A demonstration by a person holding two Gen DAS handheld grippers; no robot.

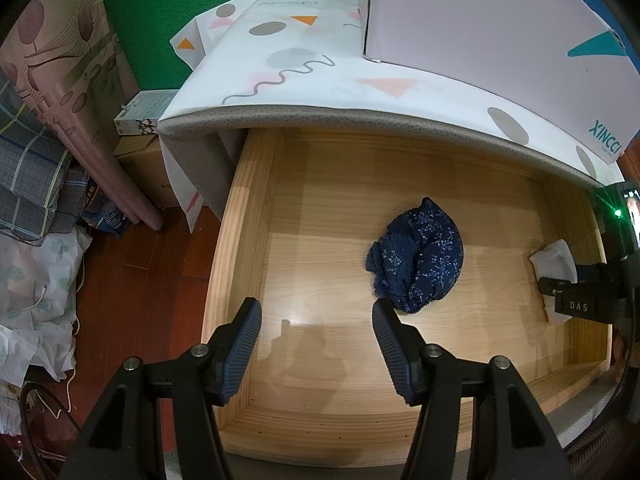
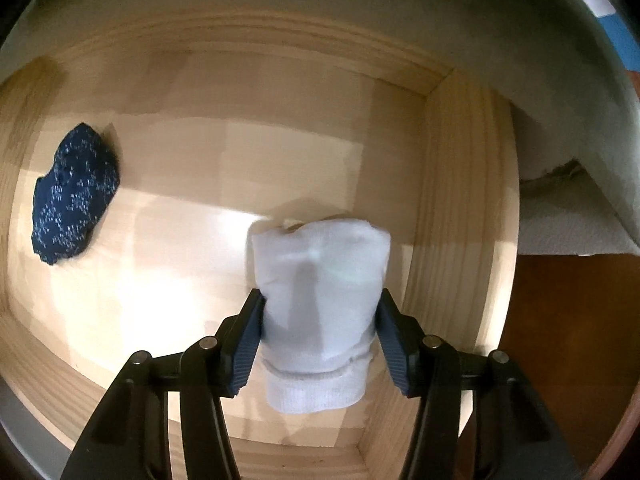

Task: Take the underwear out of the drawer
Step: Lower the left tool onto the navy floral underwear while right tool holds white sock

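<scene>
A crumpled navy underwear with small white flowers (image 1: 416, 258) lies on the floor of the open wooden drawer (image 1: 240, 216). It also shows at the left in the right wrist view (image 2: 74, 190). My left gripper (image 1: 316, 312) is open and empty, above the drawer's front, just left of the underwear. My right gripper (image 2: 318, 312) is shut on a rolled white sock (image 2: 320, 292) near the drawer's right wall (image 2: 456, 208). That sock and the right gripper show at the right edge of the left wrist view (image 1: 556, 260).
A patterned white cloth (image 1: 304, 76) covers the top above the drawer, with a white box (image 1: 500, 28) on it. Left of the drawer are red wooden floor (image 1: 140, 280), cardboard boxes (image 1: 148, 160), bedding and a curtain.
</scene>
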